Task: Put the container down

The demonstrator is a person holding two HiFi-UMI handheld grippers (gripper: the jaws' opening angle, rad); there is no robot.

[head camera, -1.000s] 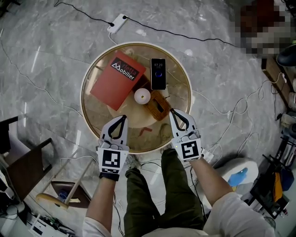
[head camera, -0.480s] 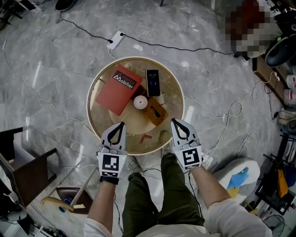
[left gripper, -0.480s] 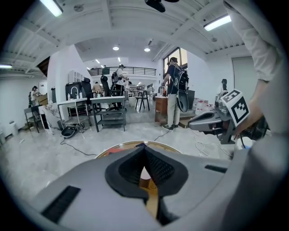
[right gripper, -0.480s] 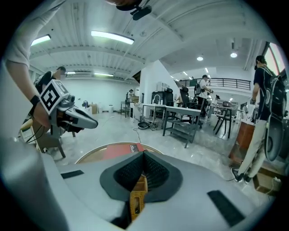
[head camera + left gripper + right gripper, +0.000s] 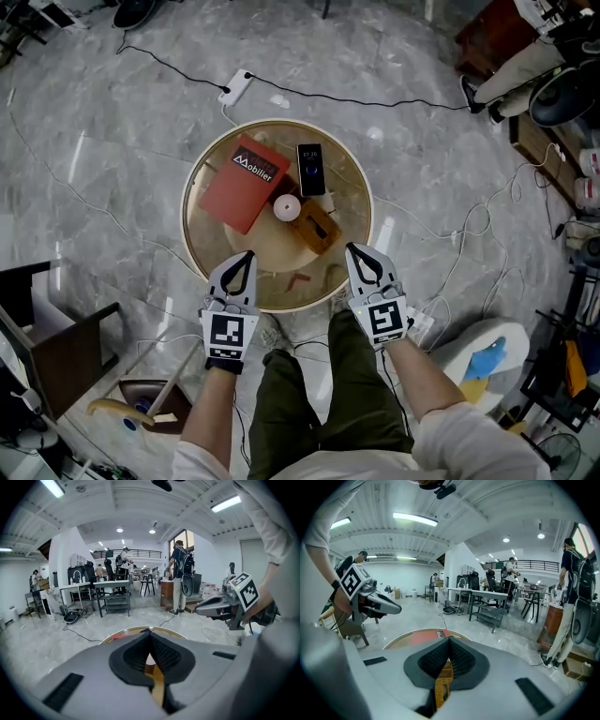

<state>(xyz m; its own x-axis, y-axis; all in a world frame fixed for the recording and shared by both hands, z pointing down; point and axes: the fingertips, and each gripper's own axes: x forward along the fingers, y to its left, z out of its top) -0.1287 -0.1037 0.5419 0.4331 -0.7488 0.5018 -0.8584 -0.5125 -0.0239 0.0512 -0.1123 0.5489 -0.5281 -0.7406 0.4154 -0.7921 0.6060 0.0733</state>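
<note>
On the round glass table (image 5: 202, 246) a brown wooden container (image 5: 316, 228) stands near the middle, upright and free of both grippers. A small white round object (image 5: 287, 208) sits beside it, with a red book (image 5: 246, 183) and a black phone (image 5: 311, 169) behind. My left gripper (image 5: 247, 254) is shut and empty at the table's near edge. My right gripper (image 5: 352, 247) is also shut and empty, just right of and nearer than the container. In the left gripper view the shut jaws (image 5: 150, 631) hide most of the table. The right gripper view (image 5: 449, 640) shows the same, with the book (image 5: 436, 634) beyond.
A white power strip (image 5: 237, 86) and several cables lie on the marble floor behind and right of the table. A dark chair (image 5: 56, 347) stands at the left. The person's legs are below the table's near edge. Several people and benches stand far off.
The head view has pulled back, so the table looks smaller. The right gripper has drawn a little away from the container. Both grippers stay shut.
</note>
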